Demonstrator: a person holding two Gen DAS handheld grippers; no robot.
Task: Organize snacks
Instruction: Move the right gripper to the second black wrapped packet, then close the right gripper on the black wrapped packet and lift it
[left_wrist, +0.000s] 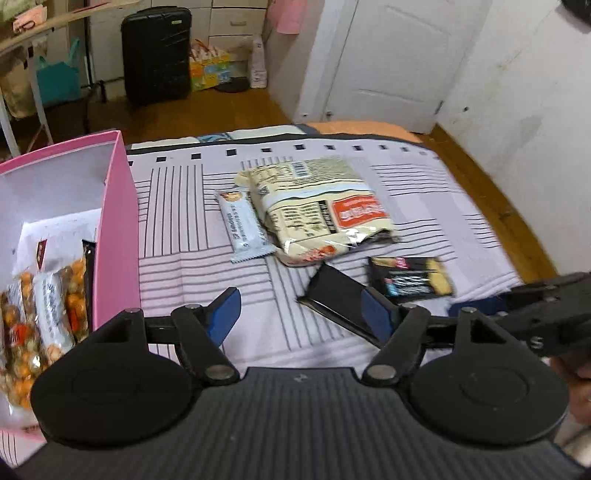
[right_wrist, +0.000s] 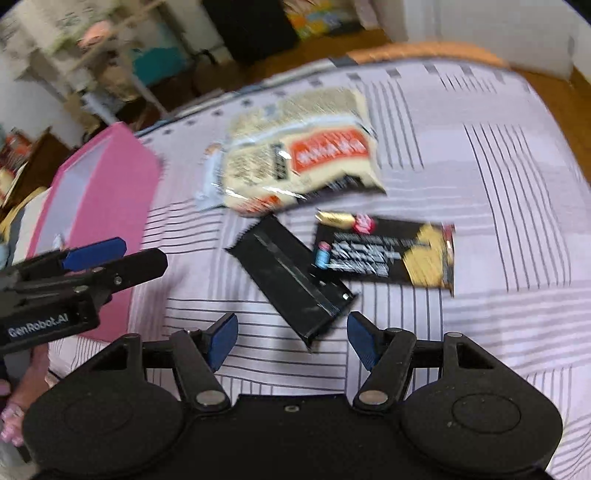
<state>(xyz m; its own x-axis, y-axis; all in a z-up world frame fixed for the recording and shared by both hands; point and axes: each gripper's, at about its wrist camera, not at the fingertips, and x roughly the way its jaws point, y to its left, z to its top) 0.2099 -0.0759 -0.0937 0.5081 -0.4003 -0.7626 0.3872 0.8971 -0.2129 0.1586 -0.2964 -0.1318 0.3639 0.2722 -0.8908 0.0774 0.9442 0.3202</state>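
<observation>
Snacks lie on the striped bed (left_wrist: 424, 192) right of my pink box (left_wrist: 118, 221), cream bag (left_wrist: 317, 206) farthest, and the black packet (right_wrist: 295, 280) angles toward my right tongs (right_wrist: 291, 341), spread and nearer than my left tongs (left_wrist: 301, 314), also spread.

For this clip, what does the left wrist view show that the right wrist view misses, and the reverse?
Only the left wrist view looks into the pink box, where bagged orange snacks already lie, and shows the whole white snack bar and a white door.

Only the right wrist view shows the left gripper from the side, beside the box's outer wall.

Both show the striped sheet, the cream snack bag, the plain black packet and the black-and-gold packet. Both grippers, including the right gripper, are open and empty.
</observation>
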